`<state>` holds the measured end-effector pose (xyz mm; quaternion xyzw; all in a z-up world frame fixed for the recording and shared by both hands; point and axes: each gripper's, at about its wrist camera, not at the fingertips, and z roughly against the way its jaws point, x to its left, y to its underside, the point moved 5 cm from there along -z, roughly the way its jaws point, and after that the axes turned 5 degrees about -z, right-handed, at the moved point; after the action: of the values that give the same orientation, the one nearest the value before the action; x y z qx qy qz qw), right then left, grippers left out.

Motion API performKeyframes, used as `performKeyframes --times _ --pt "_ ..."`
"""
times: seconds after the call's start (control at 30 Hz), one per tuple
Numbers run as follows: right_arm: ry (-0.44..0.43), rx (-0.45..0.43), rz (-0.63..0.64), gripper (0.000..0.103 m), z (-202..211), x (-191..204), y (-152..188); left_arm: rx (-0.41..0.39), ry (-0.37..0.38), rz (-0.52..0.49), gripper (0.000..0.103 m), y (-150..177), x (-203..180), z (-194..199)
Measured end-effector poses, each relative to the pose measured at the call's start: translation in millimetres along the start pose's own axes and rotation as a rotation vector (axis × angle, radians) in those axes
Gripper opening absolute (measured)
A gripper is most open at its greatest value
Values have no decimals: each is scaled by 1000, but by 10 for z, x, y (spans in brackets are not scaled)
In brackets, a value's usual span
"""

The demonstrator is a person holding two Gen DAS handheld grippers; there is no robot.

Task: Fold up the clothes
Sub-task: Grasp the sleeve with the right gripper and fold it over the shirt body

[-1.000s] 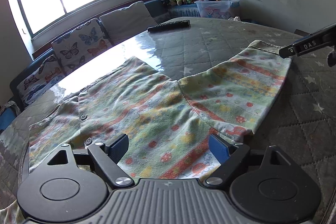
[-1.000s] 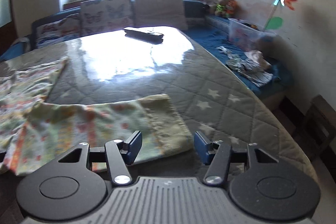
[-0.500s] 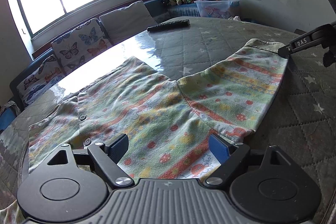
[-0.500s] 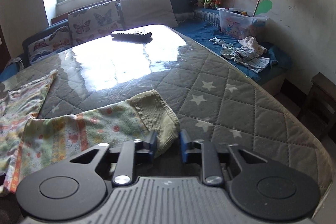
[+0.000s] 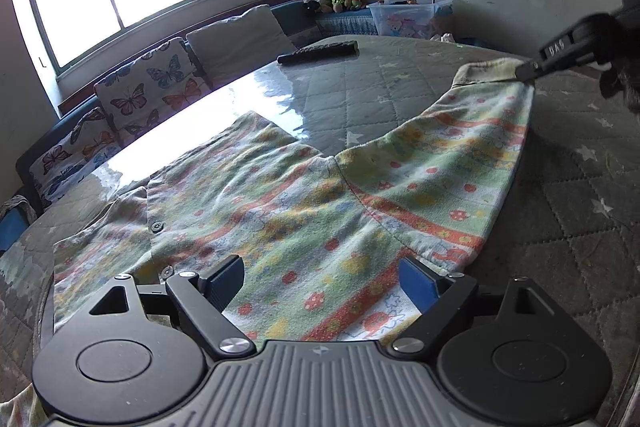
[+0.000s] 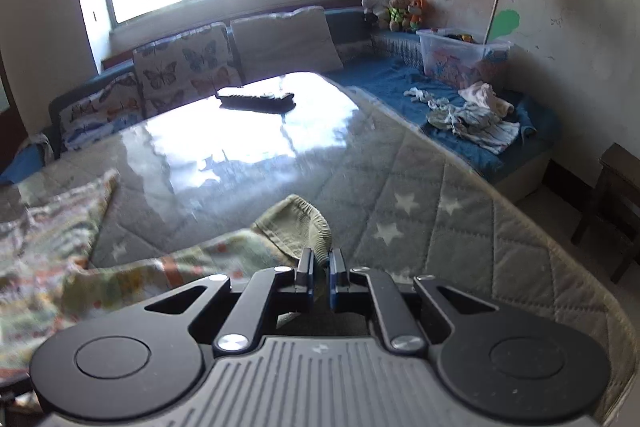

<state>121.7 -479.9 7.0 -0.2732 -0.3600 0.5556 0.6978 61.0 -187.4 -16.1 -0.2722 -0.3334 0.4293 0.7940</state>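
Observation:
A child's patterned shirt (image 5: 320,195) with green, orange and yellow stripes lies spread on the quilted table (image 5: 400,99). My left gripper (image 5: 324,279) is open, its jaws low over the shirt's near hem. My right gripper (image 6: 320,267) is shut on the sleeve cuff (image 6: 304,223) and holds it lifted off the table. In the left wrist view the right gripper (image 5: 524,71) shows at the far right, pinching the cuff (image 5: 488,71), with the sleeve hanging up from the body of the shirt.
A black remote control (image 5: 318,53) lies at the table's far end. A sofa with butterfly cushions (image 5: 148,95) runs behind the table. Loose clothes (image 6: 472,119) and a plastic box (image 6: 456,57) sit on the blue bench at right. A dark stool (image 6: 616,211) stands right of the table.
My right gripper closed on the sleeve cuff and lifted it off the table, pulling the sleeve up. My left gripper stayed open in place.

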Motion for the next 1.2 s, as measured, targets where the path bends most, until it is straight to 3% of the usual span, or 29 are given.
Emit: performKeyframes --times 0.27,0.53,0.93,1.2 --pt "-142 -113 113 6 455 665 -474 -63 -57 71 87 14 359 342" --pt "-361 -166 287 6 832 1828 -564 -77 -194 203 88 346 978 702" --pt "-602 -49 500 6 786 3379 51 -19 -339 399 88 1103 1601 1057" --pt "-680 82 634 6 801 3808 767 8 -371 451 88 1319 1723 1112"
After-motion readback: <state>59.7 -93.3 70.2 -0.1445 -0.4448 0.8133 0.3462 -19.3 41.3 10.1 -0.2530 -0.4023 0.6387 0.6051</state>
